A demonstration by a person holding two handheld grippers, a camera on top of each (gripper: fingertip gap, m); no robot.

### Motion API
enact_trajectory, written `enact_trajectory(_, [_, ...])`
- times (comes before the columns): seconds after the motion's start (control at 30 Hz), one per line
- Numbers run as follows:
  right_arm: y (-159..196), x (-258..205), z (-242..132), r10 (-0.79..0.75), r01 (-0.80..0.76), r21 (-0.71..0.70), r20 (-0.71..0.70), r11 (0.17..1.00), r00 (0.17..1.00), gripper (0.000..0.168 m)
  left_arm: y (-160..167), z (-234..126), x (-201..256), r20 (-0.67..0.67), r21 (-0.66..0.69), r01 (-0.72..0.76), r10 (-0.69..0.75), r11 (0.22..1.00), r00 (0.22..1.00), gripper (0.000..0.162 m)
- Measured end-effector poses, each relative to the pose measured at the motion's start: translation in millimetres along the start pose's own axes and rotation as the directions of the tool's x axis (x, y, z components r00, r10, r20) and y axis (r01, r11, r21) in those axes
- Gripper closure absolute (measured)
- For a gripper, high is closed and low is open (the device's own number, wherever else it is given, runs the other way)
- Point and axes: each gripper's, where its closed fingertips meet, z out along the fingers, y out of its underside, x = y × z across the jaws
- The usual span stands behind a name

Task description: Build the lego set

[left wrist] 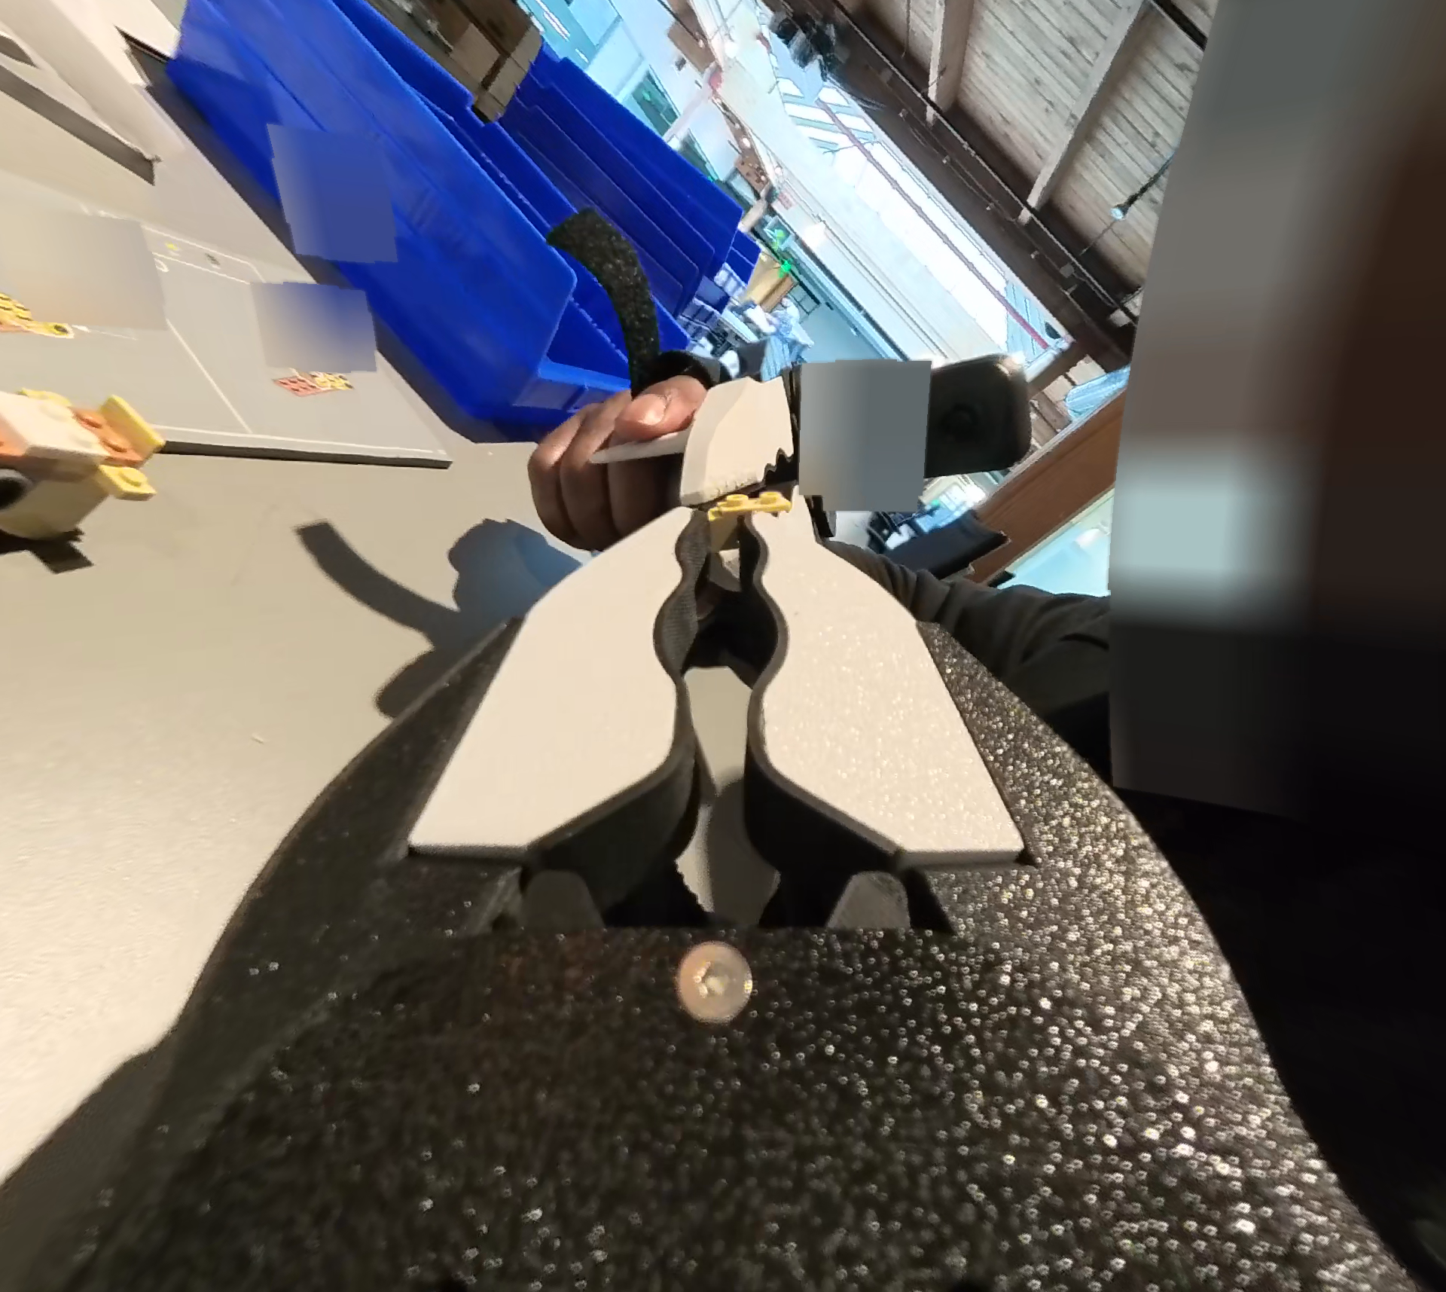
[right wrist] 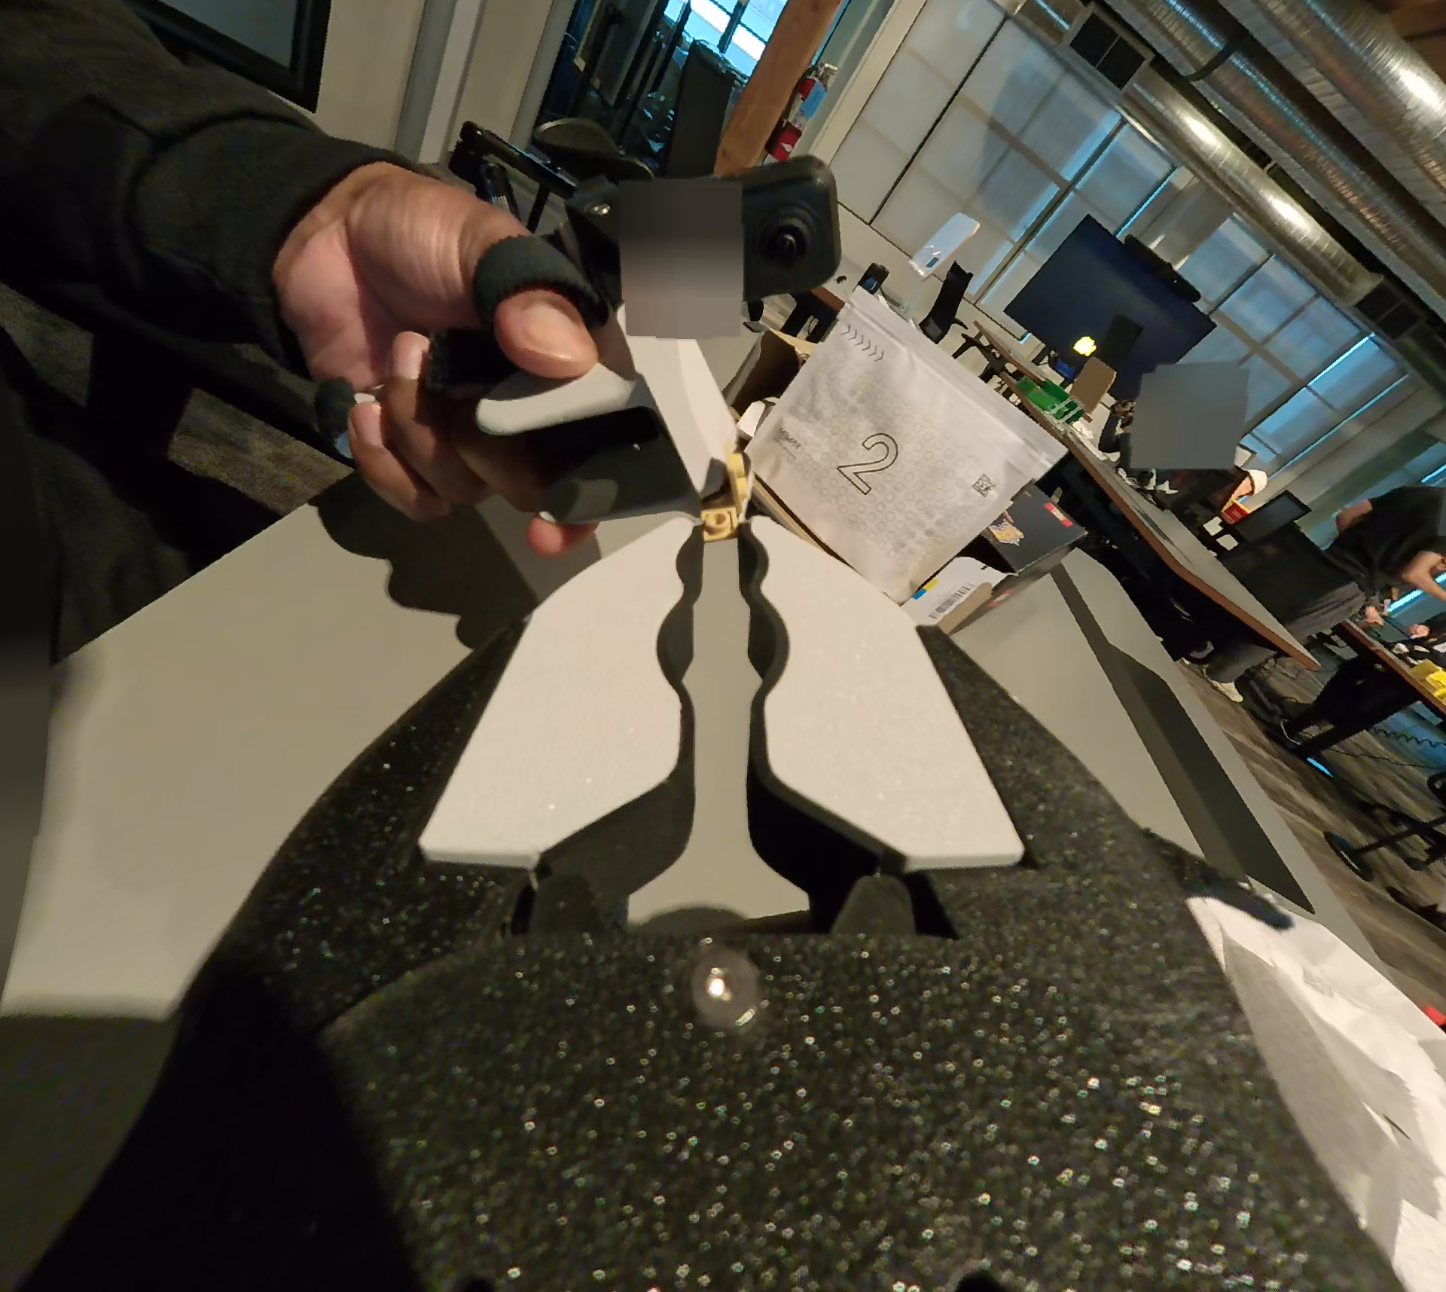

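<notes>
Both grippers are raised above the grey table (left wrist: 235, 628) and meet tip to tip. My left gripper (left wrist: 724, 538) is shut on a small yellow lego piece (left wrist: 728, 530). My right gripper (right wrist: 724, 530) is shut on a small tan-yellow lego piece (right wrist: 720, 522). In the left wrist view the right gripper (left wrist: 755, 483) holds a thin yellow plate (left wrist: 751, 507) against the left one's piece. In the right wrist view the left gripper (right wrist: 704, 472) holds its yellow piece (right wrist: 735, 472) just above mine. The two pieces touch. A partly built model (left wrist: 70, 456) of white, orange and yellow bricks lies at the far left.
Blue plastic bins (left wrist: 469, 198) stand along the table's far side. A grey sheet (left wrist: 235, 354) with small loose pieces lies near the model. A white numbered bag (right wrist: 884, 464) stands behind the grippers, and white paper (right wrist: 1330, 1020) lies at the right. People work at distant tables. The grippers are tip to tip, or close to it.
</notes>
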Motion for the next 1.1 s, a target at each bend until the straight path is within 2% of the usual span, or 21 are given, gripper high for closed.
enact_trajectory(0.2, [-0.3, -0.2, -0.6, 0.006, -0.006, 0.006, 0.002, 1.0, 1.0, 0.161, 0.0, 0.5, 1.4, 0.0, -0.009, -0.016, 0.016, 1.0, 1.0, 0.155])
enact_trajectory(0.33, [-0.5, 1.2, -0.9, 0.05, -0.05, 0.017, 0.006, 0.999, 0.999, 0.161, -1.0, 0.5, -0.5, 0.051, -0.018, -0.062, 0.063, 0.998, 0.997, 0.151])
enact_trajectory(0.4, [0.7, 5.5, -1.6, 0.109, -0.109, 0.024, 0.0, 0.994, 0.994, 0.161, -1.4, -0.1, -1.0, 0.077, -0.034, -0.088, 0.09, 0.996, 0.993, 0.129])
enact_trajectory(0.43, [1.2, 6.7, -2.1, 0.14, -0.14, 0.034, 0.007, 0.99, 0.99, 0.161, -1.7, -0.8, 0.7, 0.08, -0.039, -0.104, 0.107, 0.994, 0.991, 0.125])
enact_trajectory(0.53, [1.5, 8.4, -3.4, 0.283, -0.287, 0.064, 0.07, 0.956, 0.957, 0.161, -7.7, -5.3, 10.1, 0.07, -0.011, -0.195, 0.195, 0.981, 0.978, 0.121])
enact_trajectory(0.6, [-0.1, 7.6, -4.0, 0.422, -0.437, 0.081, 0.159, 0.896, 0.893, 0.161, -11.5, -10.1, 15.3, 0.081, -0.007, -0.315, 0.314, 0.949, 0.946, 0.121])
enact_trajectory(0.7, [-4.9, 6.2, -7.5, 0.582, -0.632, 0.095, 0.305, 0.769, 0.754, 0.161, -15.5, -17.0, 21.2, 0.127, -0.038, -0.547, 0.547, 0.836, 0.827, 0.122])
enact_trajectory(0.8, [-14.4, -1.9, -15.0, 0.655, -0.775, 0.06, 0.496, 0.629, 0.57, 0.161, -14.5, -19.6, 26.6, 0.148, -0.107, -0.774, 0.78, 0.624, 0.608, 0.131])
enact_trajectory(0.9, [-23.2, -6.4, -25.4, 0.628, -0.817, 0.048, 0.614, 0.575, 0.478, 0.161, -6.2, -15.1, 36.1, 0.071, -0.135, -0.895, 0.905, 0.425, 0.419, 0.137])
enact_trajectory(0.97, [-27.5, -6.9, -31.8, 0.611, -0.838, 0.036, 0.668, 0.544, 0.425, 0.161, -0.9, -10.6, 43.4, 0.01, -0.12, -0.926, 0.933, 0.358, 0.359, 0.137])
enact_trajectory(1.1, [-33.0, -7.5, -40.9, 0.578, -0.861, 0.032, 0.728, 0.507, 0.368, 0.161, -0.7, -1.4, 56.0, -0.041, -0.055, -0.958, 0.959, 0.28, 0.282, 0.139])
